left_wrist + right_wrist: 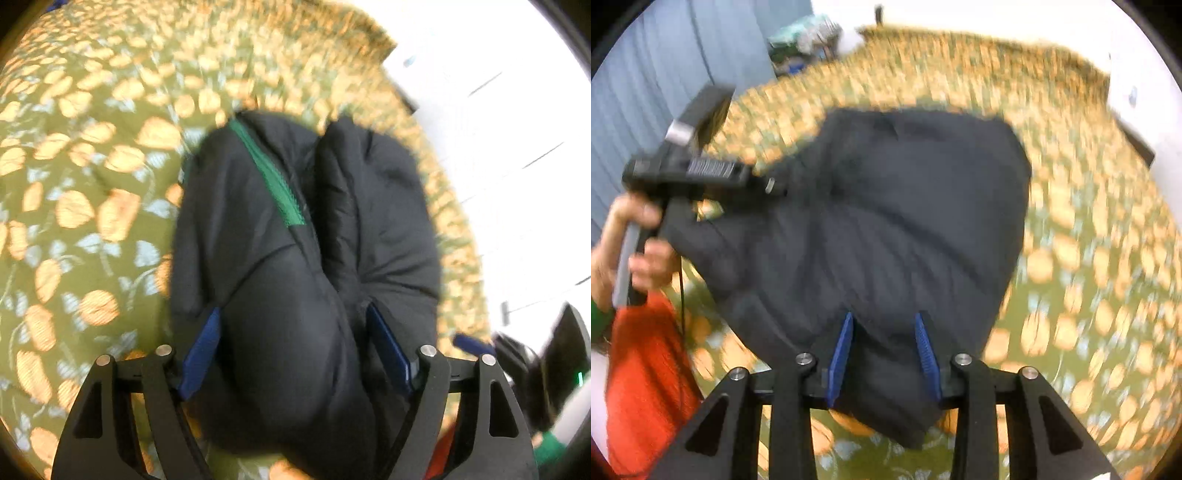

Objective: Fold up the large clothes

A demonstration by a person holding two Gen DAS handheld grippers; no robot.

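Jacket [295, 236], black and padded, is bunched up and lifted off the bedspread [85, 184], the olive one with the orange flower print, and you've got it pinched from both ends. In the left wrist view your left gripper [299, 354] has its blue pads set fairly wide, because a thick roll of padded fabric fills the whole gap between them; the bulk swells out from 6 o'clock toward 12, with the green zipper strip [275, 173] running up to about 11 o'clock. In the right wrist view your right gripper [884, 354] clamps a thinner fold, jaws narrower, fabric tail hanging below the pads at 6 o'clock and the main panel fanning out to 12 and 1 o'clock over the bedspread. Your left hand [635, 243] shows at 9 o'clock in that view gripping the other tool's handle, sitting at the jacket's far edge, so the two grips look like they're on opposite sides of the same edge. Likely reason: holding both ends keeps the panel spread so you can carry it over as one fold. Both views are motion-blurred, so I can't tell which part of the jacket each grip has. Puffy filling will spring back; expect the fold to need pressing down.
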